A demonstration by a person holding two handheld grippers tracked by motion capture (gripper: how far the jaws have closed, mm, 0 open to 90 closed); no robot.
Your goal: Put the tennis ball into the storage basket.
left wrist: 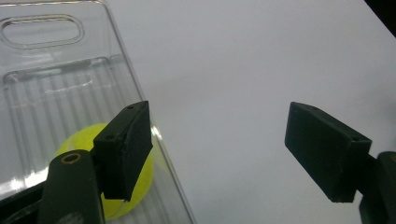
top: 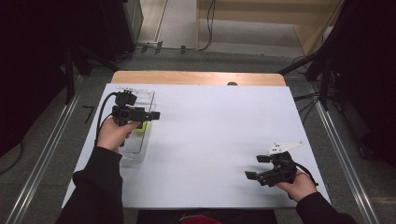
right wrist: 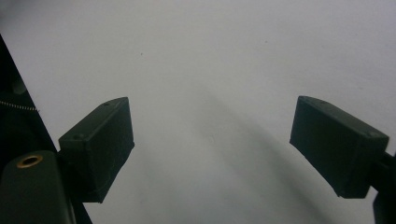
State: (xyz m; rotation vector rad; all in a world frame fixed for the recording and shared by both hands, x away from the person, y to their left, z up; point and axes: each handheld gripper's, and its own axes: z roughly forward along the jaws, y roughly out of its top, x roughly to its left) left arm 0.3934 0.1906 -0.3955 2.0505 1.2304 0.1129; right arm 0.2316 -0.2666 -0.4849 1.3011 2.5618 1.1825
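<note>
Inside the clear plastic tray at the table's left side I see a yellow-green ball, lying about midway along the tray against its right wall. Being round, the ball has no long axis or heading that I can name. In my left gripper view the ball sits behind the transparent wall of the tray, partly covered by my near jaw. The tray itself runs long from near to far, with a slotted handle cut-out at its far end, and its floor is ribbed.

My left gripper hovers over the tray, pointing right, held in the left hand. Its jaws stand wide apart with nothing between them; one is over the tray and ball, the other over bare table. My right gripper is well apart from the tray, at the near right of the table, pointing left, in the right hand. Its jaws are also spread and empty over plain white surface, and a grey three-cornered plate tops it.

The table is covered in white, with a wooden edge showing along the far side. Around it lies grey floor, with metal rails on the left and right, dark stands and cables, and pale wooden boards beyond the far end.
</note>
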